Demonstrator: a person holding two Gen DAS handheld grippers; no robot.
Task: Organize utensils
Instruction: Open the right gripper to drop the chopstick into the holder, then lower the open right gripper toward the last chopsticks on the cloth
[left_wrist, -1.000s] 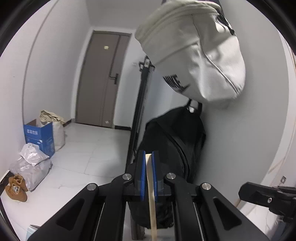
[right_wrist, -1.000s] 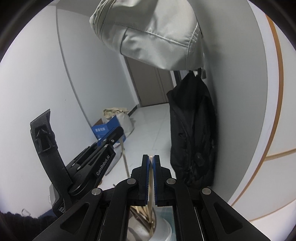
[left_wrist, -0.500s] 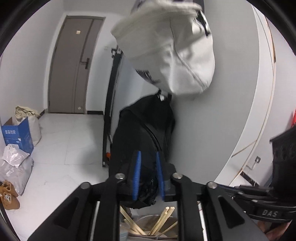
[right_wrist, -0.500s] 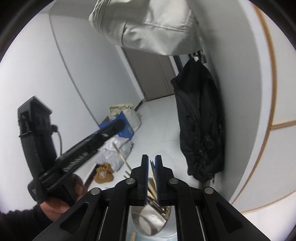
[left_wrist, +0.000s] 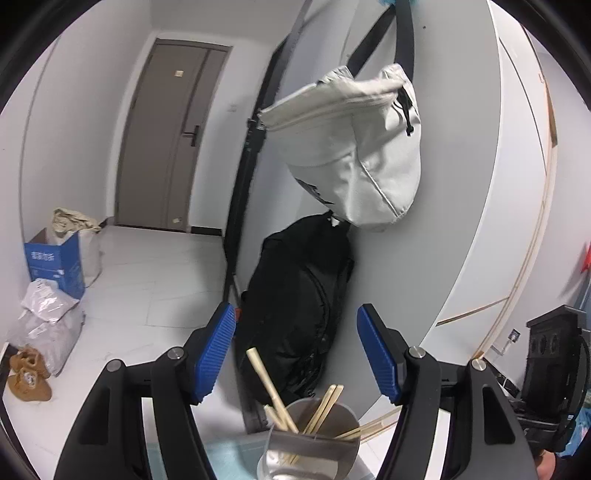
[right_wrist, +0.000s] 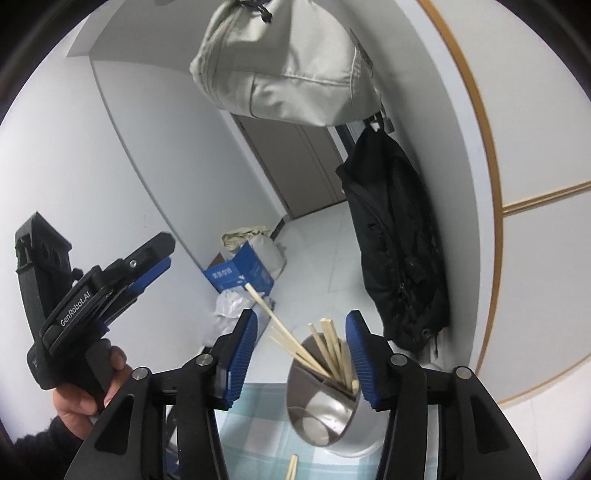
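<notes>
Blue-padded grippers (left_wrist: 295, 354) (right_wrist: 301, 356) open, empty

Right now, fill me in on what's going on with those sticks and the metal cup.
A person holds a tool in each hand and is sorting wooden chopsticks into a shiny metal cup on a checked cloth. Both the left tool and the right tool have just been opening, and nothing is between their pads. The chopsticks lean in the cup; another lies on the cloth.
</notes>
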